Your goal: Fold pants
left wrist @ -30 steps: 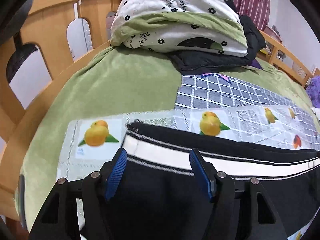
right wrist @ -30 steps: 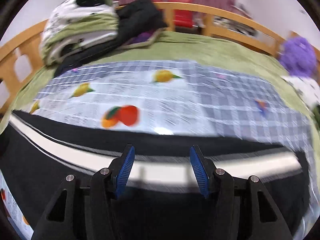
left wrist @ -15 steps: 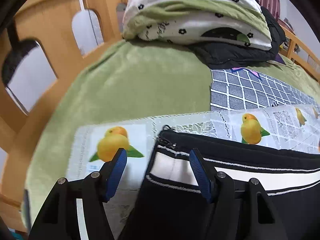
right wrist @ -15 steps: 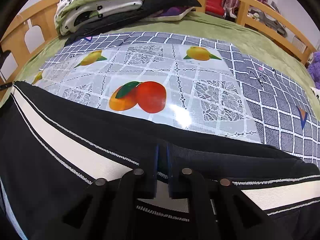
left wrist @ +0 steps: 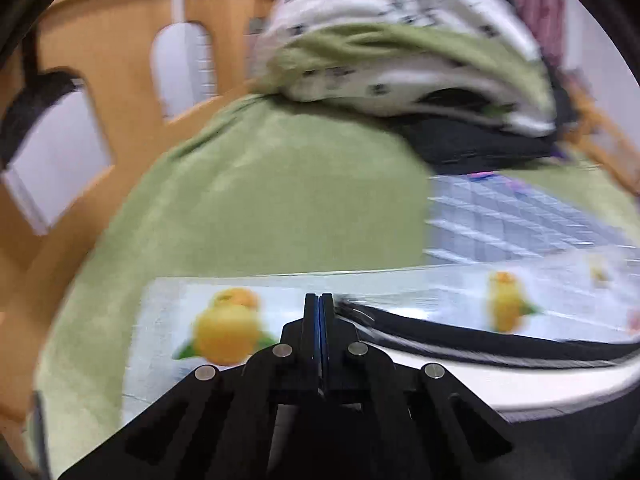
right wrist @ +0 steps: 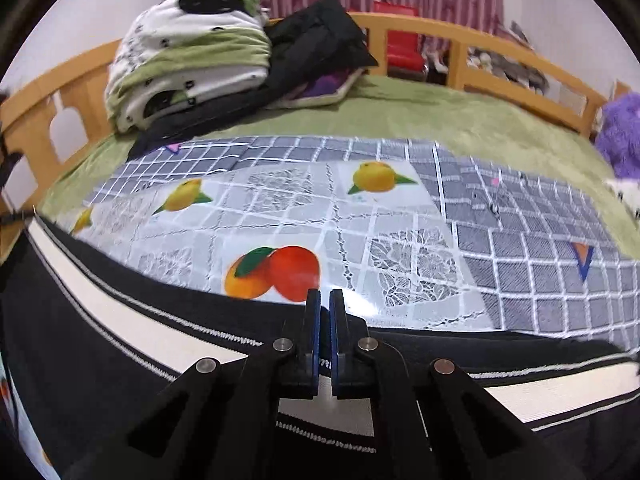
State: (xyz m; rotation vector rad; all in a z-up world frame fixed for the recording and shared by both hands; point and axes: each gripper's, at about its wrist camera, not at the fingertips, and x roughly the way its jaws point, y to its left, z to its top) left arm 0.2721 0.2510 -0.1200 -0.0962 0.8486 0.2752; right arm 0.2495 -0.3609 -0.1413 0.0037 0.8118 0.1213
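Black pants (right wrist: 100,344) with a white side stripe lie across the near part of a fruit-print plastic cloth (right wrist: 360,232) on the bed. My right gripper (right wrist: 325,300) is shut on the pants' far edge around mid-length. In the blurred left wrist view the pants (left wrist: 500,364) run off to the right. My left gripper (left wrist: 319,304) is shut at the pants' left end corner; the cloth pinched between its pads is hidden.
A folded green-and-white quilt (right wrist: 188,56) and a black jacket (right wrist: 316,40) are piled at the far left corner. Wooden bed rails (right wrist: 480,56) run along the back and left. A green blanket (left wrist: 260,200) covers the bed. A purple plush (right wrist: 620,136) sits at right.
My left gripper slid left to the pants' end and closed from open. My right gripper closed on the pants' edge half a second ago and stays shut, now raised slightly.
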